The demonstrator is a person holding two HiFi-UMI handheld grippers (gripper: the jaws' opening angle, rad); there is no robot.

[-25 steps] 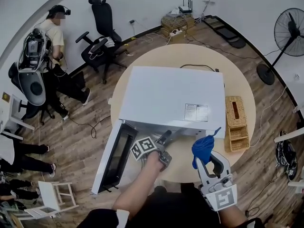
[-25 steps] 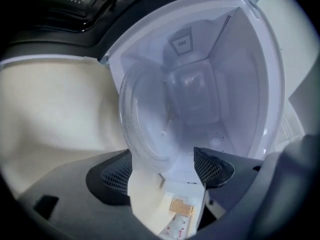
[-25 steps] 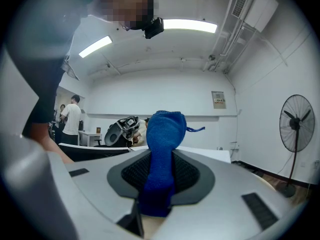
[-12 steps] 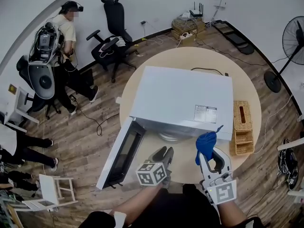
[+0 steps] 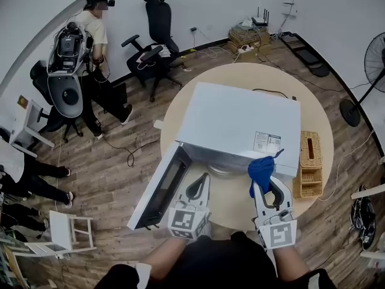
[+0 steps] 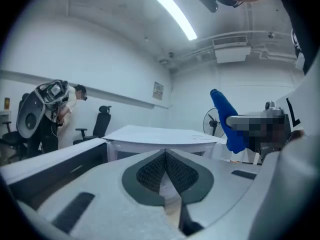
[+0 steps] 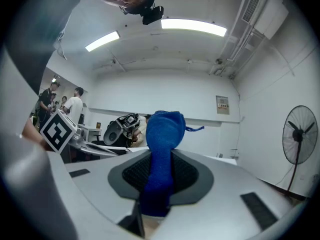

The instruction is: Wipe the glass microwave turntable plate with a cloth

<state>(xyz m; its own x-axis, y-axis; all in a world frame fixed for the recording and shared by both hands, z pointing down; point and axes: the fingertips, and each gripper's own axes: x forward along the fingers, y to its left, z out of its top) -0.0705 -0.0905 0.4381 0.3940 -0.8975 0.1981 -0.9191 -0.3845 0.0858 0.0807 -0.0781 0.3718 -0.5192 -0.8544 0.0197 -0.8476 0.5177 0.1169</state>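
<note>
Cloth (image 7: 161, 149) clamped between right claw (image 5: 265, 188) jaws.

Blue cloth (image 5: 260, 170), white microwave (image 5: 240, 122) (tan table (image 5: 240, 76), brown wood-grain floor (image 5: 102, 185)).

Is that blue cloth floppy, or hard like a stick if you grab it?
Probably floppy: the blue cloth bunches into a soft lump above the right gripper, which is shut on it. It seems light too, since that small pinch alone holds it up. Likely not slippery: its fuzzy weave sits snug between the ribbed pads.
</note>
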